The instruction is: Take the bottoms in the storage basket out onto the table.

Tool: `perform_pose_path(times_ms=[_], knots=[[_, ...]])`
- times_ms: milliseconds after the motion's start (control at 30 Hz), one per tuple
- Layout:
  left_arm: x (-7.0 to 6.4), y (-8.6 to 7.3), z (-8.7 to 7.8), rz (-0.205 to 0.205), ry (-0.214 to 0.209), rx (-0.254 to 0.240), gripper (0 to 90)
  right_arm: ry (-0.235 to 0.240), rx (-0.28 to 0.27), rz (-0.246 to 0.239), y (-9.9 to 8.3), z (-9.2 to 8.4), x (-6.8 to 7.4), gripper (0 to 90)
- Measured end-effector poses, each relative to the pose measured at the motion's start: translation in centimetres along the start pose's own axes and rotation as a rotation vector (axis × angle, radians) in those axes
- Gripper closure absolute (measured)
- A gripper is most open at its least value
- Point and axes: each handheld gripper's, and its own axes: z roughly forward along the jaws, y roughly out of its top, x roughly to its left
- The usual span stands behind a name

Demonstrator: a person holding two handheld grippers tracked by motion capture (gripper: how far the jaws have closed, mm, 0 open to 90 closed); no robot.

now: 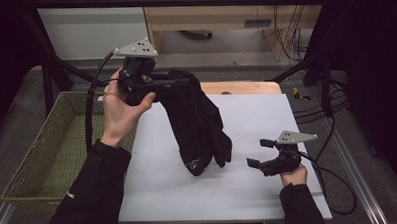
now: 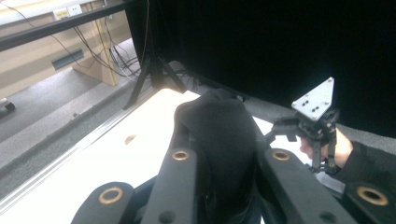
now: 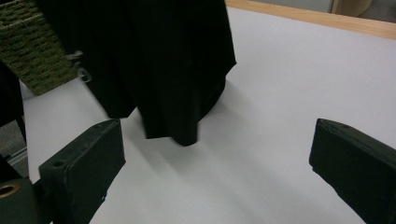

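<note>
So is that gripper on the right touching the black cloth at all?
Apart. In the right gripper view, its open fingers stand wide with bare white table between them and the hanging black cloth.

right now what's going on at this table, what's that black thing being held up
A person holds a gripper in each hand. The left gripper is shut on a black fabric garment, lifting it so it hangs down with its lower end near or on the white table top. The right gripper hovers open and empty low over the table, just right of the cloth. A green woven basket sits at the table's left side.
</note>
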Motion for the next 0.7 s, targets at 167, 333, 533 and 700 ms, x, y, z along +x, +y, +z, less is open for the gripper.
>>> perform_pose_path(times_ms=[167,333,533,700], knots=[[0.2,-1.0,0.9,-0.004,0.005,0.022,79.8,0.000,0.000,0.000,0.0,0.0,0.0,3.9],[0.5,-2.0,1.5,-0.025,0.002,0.035,79.4,0.000,0.003,0.001,0.0,0.1,0.0,3.9],[0.7,-2.9,2.2,-0.040,-0.002,0.042,79.3,-0.002,0.004,-0.001,0.0,0.1,0.0,3.9],[0.7,-3.4,2.7,-0.045,-0.002,0.047,79.1,-0.001,0.003,0.000,0.0,0.1,0.0,3.9]])
